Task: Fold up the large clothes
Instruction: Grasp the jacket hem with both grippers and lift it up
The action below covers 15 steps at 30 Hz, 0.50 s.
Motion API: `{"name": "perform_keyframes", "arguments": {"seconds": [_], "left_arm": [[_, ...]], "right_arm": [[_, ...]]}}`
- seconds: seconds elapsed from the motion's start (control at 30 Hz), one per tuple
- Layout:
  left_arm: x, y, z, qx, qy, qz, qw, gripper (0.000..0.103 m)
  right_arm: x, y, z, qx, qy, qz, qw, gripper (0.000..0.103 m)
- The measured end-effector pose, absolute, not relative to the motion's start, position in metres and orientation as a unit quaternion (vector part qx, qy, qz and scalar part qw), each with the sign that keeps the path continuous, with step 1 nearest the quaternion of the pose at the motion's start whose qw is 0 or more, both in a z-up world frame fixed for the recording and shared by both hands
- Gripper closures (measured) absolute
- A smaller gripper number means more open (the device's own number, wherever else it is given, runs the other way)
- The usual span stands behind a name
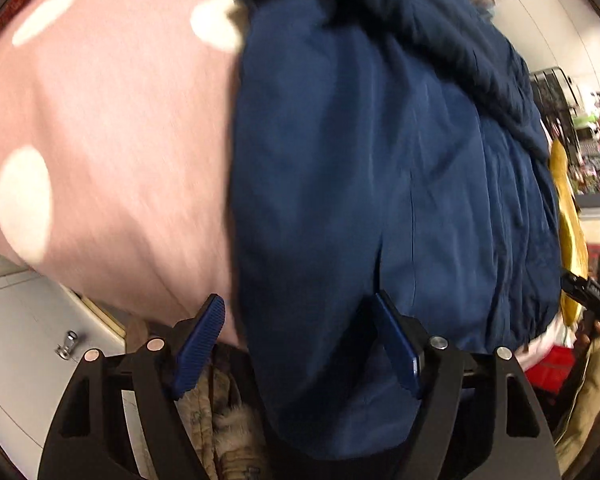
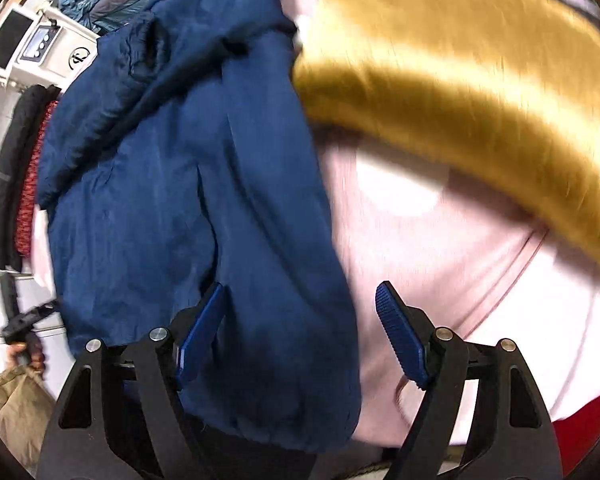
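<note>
A navy blue jacket [image 1: 380,184] lies on a pink sheet with white dots [image 1: 100,140]. It also shows in the right wrist view [image 2: 188,184], on the same pink sheet [image 2: 440,264]. My left gripper [image 1: 300,312] is open, its jaws wide apart over the jacket's lower left edge, which hangs between them. My right gripper [image 2: 300,300] is open, its jaws astride the jacket's lower right edge. Neither holds the cloth. The right gripper [image 1: 588,292] shows at the far right of the left wrist view; the left gripper [image 2: 24,324] shows at the far left of the right wrist view.
A mustard yellow furry garment [image 2: 460,92] lies right of the jacket, also seen in the left wrist view [image 1: 568,216]. Other clothes [image 2: 20,168] hang at the left. A white cabinet [image 1: 24,320] and a fur-trimmed garment [image 1: 228,420] lie below the left gripper.
</note>
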<state>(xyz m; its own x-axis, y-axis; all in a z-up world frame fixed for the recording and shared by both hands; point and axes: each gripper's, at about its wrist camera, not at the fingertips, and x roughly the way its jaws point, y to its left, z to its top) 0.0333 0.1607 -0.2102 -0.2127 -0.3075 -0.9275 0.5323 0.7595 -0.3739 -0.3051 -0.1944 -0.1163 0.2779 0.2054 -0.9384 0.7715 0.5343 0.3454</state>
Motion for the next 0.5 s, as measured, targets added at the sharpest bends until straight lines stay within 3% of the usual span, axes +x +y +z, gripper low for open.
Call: {"name": "perform_keyframes", "arguments": {"seconds": [0.27, 0.5], "left_arm": [[0.002, 0.181, -0.229, 0.059, 0.727, -0.366, 0.578, 0.029], [0.008, 0.187, -0.210, 0.048, 0.706, -0.389, 0.590, 0.029]], "right_arm": [[-0.325, -0.186, -0.146, 0.501, 0.555, -0.181, 0.638, 0.026], [-0.323, -0.197, -0.128, 0.523, 0.528, -0.167, 0.648, 0.026]]}}
